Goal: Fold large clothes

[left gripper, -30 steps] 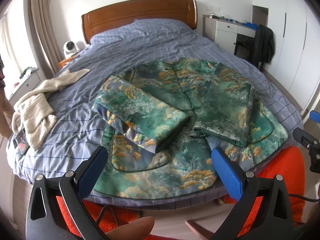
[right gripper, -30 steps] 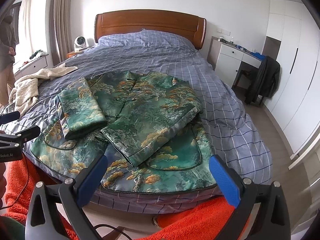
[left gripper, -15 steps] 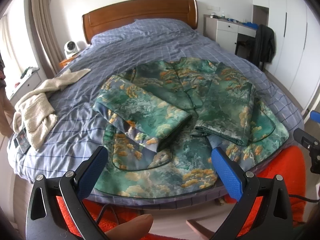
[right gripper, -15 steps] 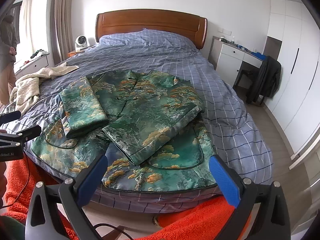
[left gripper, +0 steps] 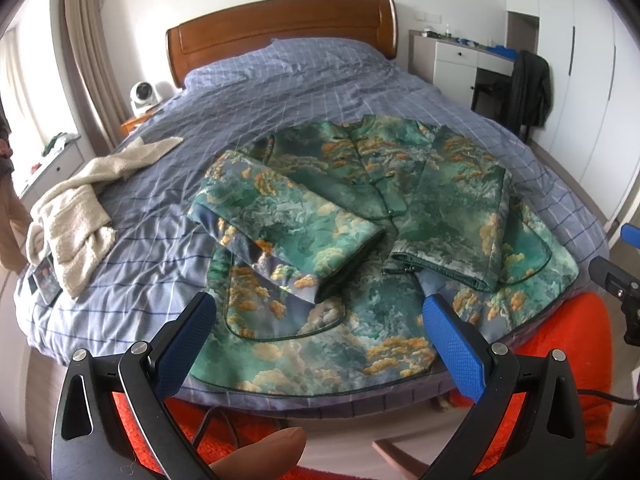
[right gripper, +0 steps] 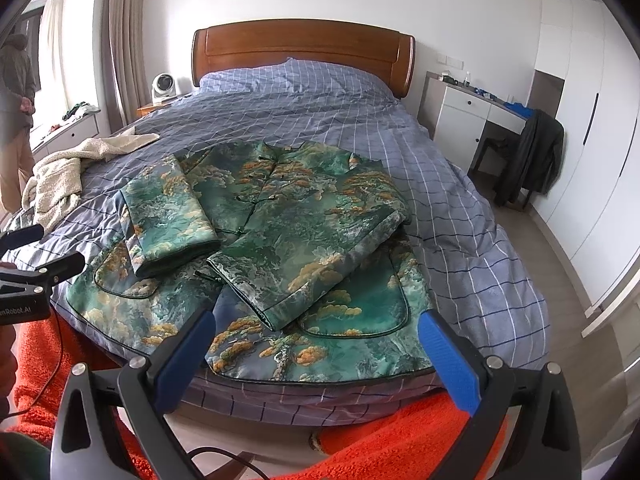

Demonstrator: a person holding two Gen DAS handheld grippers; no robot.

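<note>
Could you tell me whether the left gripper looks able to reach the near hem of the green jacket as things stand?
Probably yes. The left gripper is open and holds nothing, and the green jacket has its hem along the near edge of the bed just ahead of it, with nothing lying between.

Green brocade jacket (left gripper: 372,200) w/ gold cloud print lies face-up, flat at foot of bed (left gripper: 168,216), collar toward headboard. Both sleeves folded in across front, cuffs near center; hem at mattress edge.
</note>
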